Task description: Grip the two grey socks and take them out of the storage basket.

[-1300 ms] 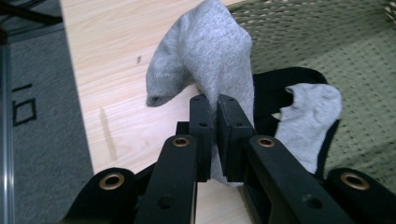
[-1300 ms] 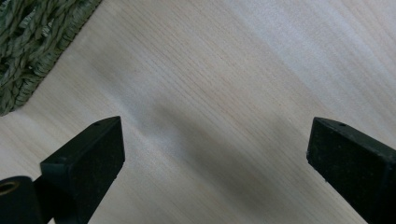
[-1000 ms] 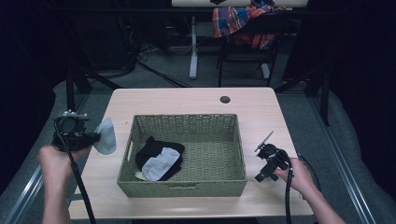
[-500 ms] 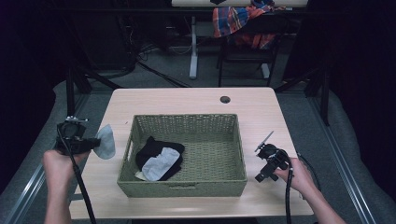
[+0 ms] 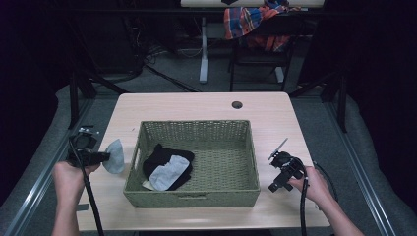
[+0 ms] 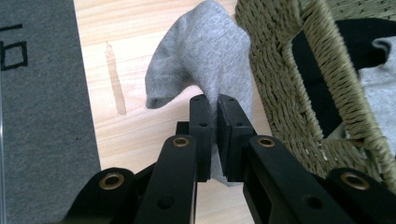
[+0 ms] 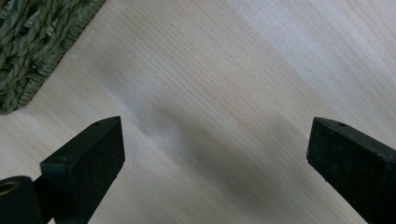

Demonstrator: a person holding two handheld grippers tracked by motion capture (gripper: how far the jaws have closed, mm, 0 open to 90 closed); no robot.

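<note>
Here the left gripper (image 6: 212, 135) has its jaws closed on a grey sock (image 6: 205, 60), held above the wooden surface (image 5: 196, 105) just beside the left wall of the woven basket (image 5: 196, 129). Inside the basket lie a black garment (image 5: 160, 157) and another grey sock (image 5: 169, 172). The right gripper (image 5: 284, 172), jaws wide apart and empty, rests on the surface to the basket's right.

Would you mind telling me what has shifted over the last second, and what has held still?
The left tool, shut on the grey sock, has drawn back toward the person along the table's left edge, outside the wicker basket. The right tool stayed open and parked on the table; the clothes in the basket did not move.
</note>
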